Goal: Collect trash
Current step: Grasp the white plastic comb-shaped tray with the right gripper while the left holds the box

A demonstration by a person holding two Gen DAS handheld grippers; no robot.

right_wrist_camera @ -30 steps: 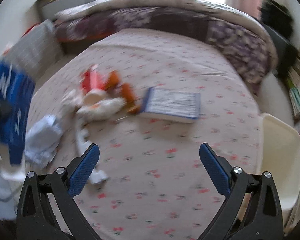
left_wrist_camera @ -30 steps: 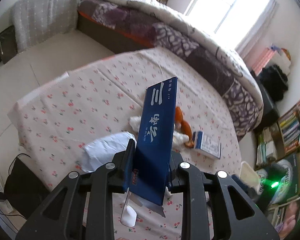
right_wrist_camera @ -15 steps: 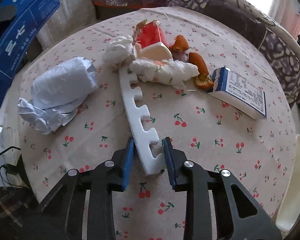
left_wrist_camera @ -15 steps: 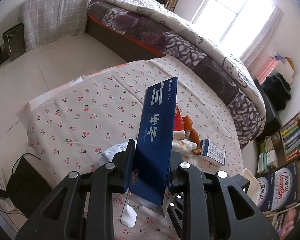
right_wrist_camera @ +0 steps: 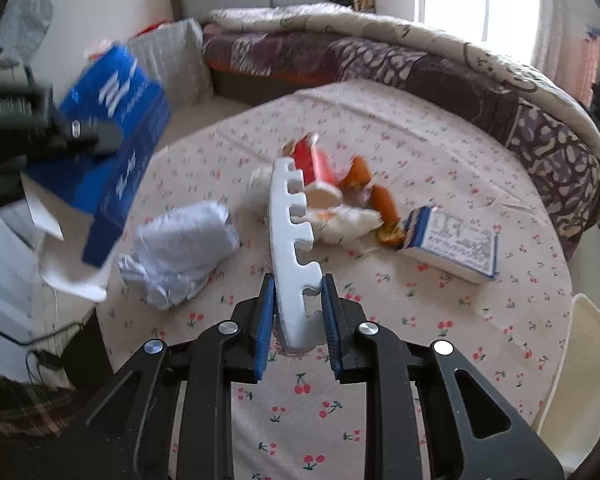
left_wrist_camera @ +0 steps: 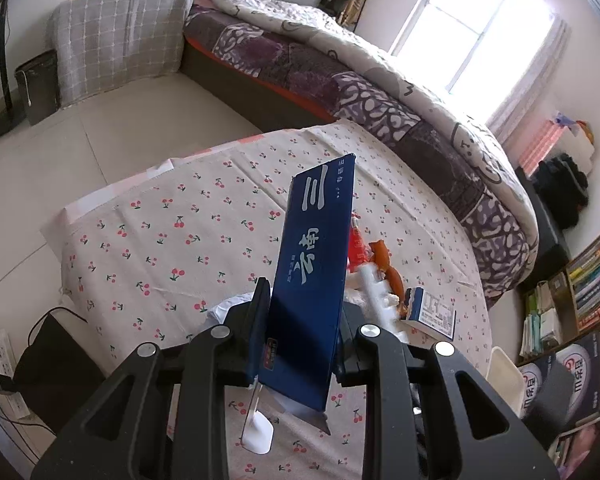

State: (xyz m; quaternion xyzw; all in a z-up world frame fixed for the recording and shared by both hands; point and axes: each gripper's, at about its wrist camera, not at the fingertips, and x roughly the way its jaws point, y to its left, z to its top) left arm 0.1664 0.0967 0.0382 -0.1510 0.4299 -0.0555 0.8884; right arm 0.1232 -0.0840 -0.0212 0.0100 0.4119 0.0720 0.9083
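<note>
My left gripper [left_wrist_camera: 302,320] is shut on a long dark blue carton [left_wrist_camera: 316,264] and holds it upright above the cherry-print table [left_wrist_camera: 172,216]; it also shows in the right wrist view [right_wrist_camera: 112,148]. My right gripper [right_wrist_camera: 298,308] is shut on a white notched foam strip [right_wrist_camera: 290,232], lifted off the table. On the table lie crumpled white paper [right_wrist_camera: 184,248], a red carton [right_wrist_camera: 310,160], orange peels [right_wrist_camera: 380,200], a white wad [right_wrist_camera: 344,220] and a small blue-and-white box [right_wrist_camera: 454,244].
A bed with a purple quilt [left_wrist_camera: 340,76] stands beyond the table. A white bin [right_wrist_camera: 580,368] sits at the table's right edge. A bookshelf [left_wrist_camera: 580,288] is at the right. A power strip and cables [left_wrist_camera: 0,356] lie on the floor at left.
My right gripper closed on the foam strip and raised it off the table. My left gripper lifted the blue carton higher and back.
</note>
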